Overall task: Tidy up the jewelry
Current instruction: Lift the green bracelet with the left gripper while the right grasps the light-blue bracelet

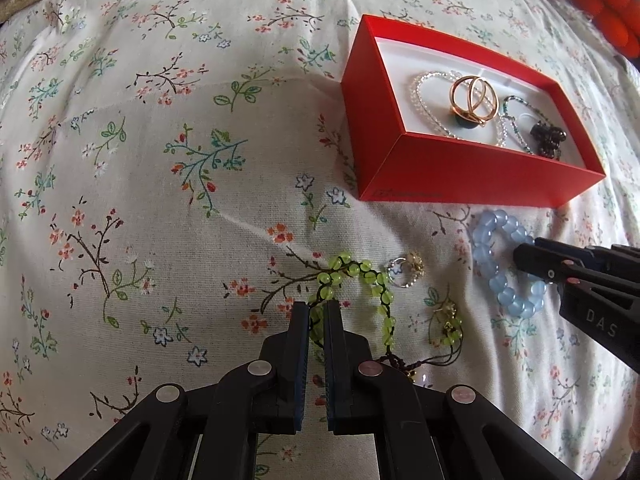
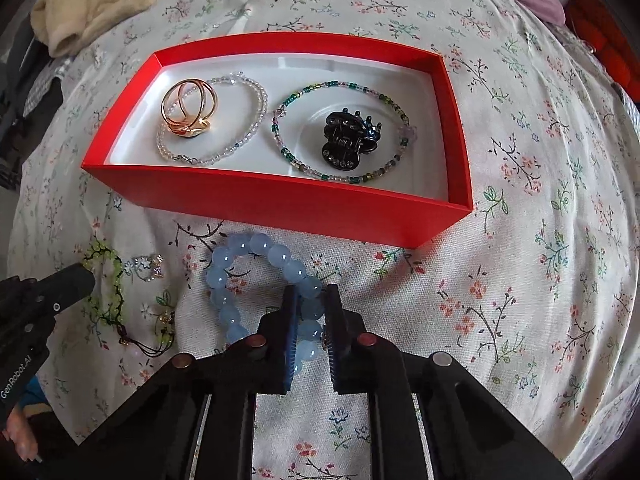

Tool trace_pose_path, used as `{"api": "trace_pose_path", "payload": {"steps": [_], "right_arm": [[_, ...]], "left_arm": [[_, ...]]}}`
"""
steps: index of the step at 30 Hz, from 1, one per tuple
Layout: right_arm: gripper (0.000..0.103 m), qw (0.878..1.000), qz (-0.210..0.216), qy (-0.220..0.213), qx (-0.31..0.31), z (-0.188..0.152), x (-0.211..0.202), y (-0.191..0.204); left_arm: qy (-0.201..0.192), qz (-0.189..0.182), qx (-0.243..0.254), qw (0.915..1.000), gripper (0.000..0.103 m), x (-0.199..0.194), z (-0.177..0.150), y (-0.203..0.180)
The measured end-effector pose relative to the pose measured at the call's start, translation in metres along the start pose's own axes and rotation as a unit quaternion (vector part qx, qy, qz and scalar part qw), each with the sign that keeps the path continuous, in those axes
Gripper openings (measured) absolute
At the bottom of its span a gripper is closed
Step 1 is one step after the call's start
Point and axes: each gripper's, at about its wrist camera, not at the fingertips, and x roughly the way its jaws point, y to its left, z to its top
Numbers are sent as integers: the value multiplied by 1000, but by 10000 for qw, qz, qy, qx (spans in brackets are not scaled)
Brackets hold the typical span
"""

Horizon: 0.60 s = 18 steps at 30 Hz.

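The right hand-held gripper (image 2: pixel 308 320) pinches the blue bead bracelet (image 2: pixel 256 280) on the bed beside the red box (image 2: pixel 280 204), while the left hand-held gripper (image 1: pixel 318 320) nips the green bead bracelet (image 1: pixel 360 284). I judge both need lifting next and carrying into the box. The box holds two bead strands, one gold ring piece (image 2: pixel 188 108) and one hair claw (image 2: pixel 350 140); two small trinkets lie outside.

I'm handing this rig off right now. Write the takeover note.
Left hand-held gripper: closed on the green bead bracelet, which lies on the floral cloth.
Right hand-held gripper: closed on the blue bead bracelet, also on the cloth.
Done, in the red box: gold ring, clear bead bracelet, multicolour bead bracelet, dark hair claw.
Left: box both bracelets, then the silver ring and small gold piece on the cloth.
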Motion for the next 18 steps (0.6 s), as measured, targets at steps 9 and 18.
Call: {"api": "trace_pose_path", "payload": {"steps": [9, 18], "right_arm": [[12, 9999, 145, -82, 4, -7, -10, 8], [12, 9986, 391, -342, 29, -14, -39, 5]], "left_arm": [[-105, -84, 9, 9999, 1, -10, -1, -3], [-263, -209, 28, 9994, 1, -24, 0, -5]]}}
